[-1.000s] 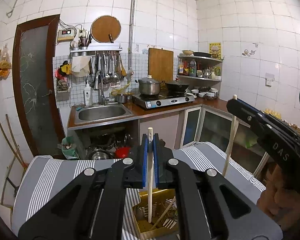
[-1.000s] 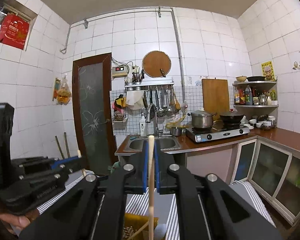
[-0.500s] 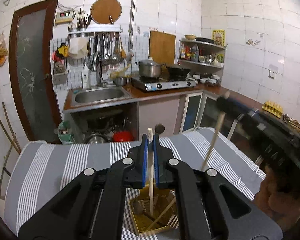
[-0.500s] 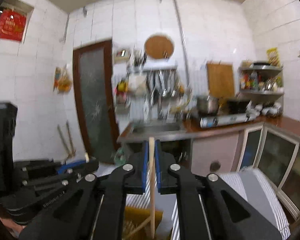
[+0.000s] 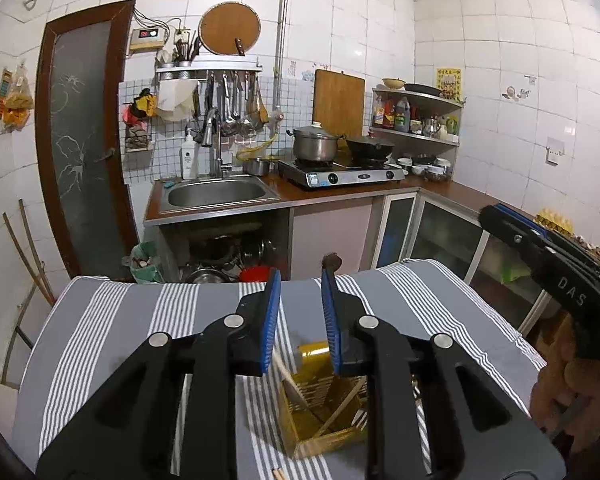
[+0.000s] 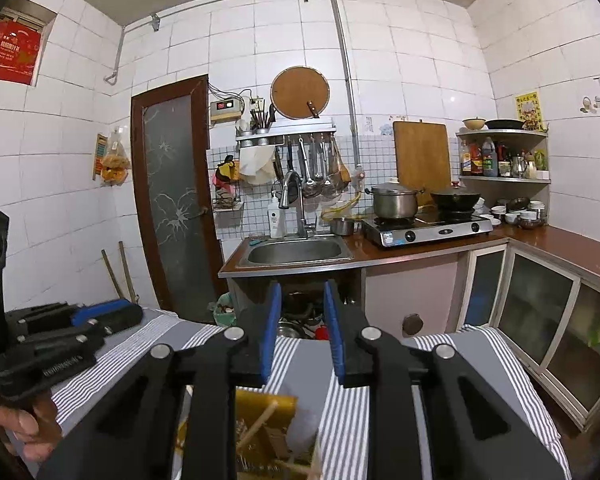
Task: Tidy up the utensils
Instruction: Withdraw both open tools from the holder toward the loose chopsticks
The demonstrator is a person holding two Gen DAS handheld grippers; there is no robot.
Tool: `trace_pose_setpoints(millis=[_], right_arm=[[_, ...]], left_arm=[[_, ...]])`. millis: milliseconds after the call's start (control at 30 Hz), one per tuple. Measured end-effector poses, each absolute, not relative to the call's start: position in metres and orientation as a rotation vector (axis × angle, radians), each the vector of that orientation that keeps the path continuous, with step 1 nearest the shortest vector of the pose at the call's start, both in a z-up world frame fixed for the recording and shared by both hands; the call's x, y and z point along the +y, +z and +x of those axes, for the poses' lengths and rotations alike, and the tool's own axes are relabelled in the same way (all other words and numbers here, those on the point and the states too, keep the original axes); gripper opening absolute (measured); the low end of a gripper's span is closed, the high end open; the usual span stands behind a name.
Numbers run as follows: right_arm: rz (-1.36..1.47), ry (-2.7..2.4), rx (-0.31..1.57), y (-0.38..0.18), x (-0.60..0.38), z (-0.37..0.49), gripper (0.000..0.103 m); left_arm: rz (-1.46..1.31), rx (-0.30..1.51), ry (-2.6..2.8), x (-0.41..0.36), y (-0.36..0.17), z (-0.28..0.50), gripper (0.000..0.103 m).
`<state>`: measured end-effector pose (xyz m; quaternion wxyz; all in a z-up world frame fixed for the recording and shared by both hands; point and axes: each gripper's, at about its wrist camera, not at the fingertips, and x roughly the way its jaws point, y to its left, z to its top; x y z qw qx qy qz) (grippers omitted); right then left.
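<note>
Item: yellow utensil basket [image 5: 320, 420], standing on the grey striped tablecloth [image 5: 112, 328] directly below both tongs, with wooden chopsticks [image 5: 338, 408] leaning loose inside it. Left gripper [image 5: 300, 320] and right gripper [image 6: 302, 330]: both released, blue pads apart, nothing between them (one more chopstick end [image 5: 278, 473] shows on the cloth just in front of the basket). Handling note, as a judgement: lift each gripper straight up from the basket before swinging away, so no finger catches a leaning chopstick or tips the light basket.
</note>
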<state>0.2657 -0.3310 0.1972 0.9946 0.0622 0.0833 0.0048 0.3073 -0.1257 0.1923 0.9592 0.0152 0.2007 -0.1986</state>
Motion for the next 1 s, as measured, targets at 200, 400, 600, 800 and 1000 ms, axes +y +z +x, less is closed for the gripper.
trace_pose_setpoints(millis=[200,400,600,800,1000], right_arm=[[0.14,-0.02,0.181,0.184,-0.343,0.228,0.049],[0.152,-0.046,0.207,0.165,-0.348,0.191,0.062],[0.153,-0.081,0.232,0.144,-0.347,0.152,0.074],[0.12,-0.182,0.312,0.102,-0.353,0.111,0.092],[0.105,-0.25,0.491,0.037,-0.373,0.08,0.092]], left_arm=[[0.016,0.408,-0.378,-0.104,0.187,0.277,0.028],[0.027,0.404,-0.348,-0.09,0.176,0.241,0.041],[0.03,0.457,-0.322,-0.077,0.153,0.224,0.041],[0.015,0.619,-0.27,-0.053,0.084,0.209,0.042],[0.015,0.785,-0.265,-0.047,0.013,0.187,0.042]])
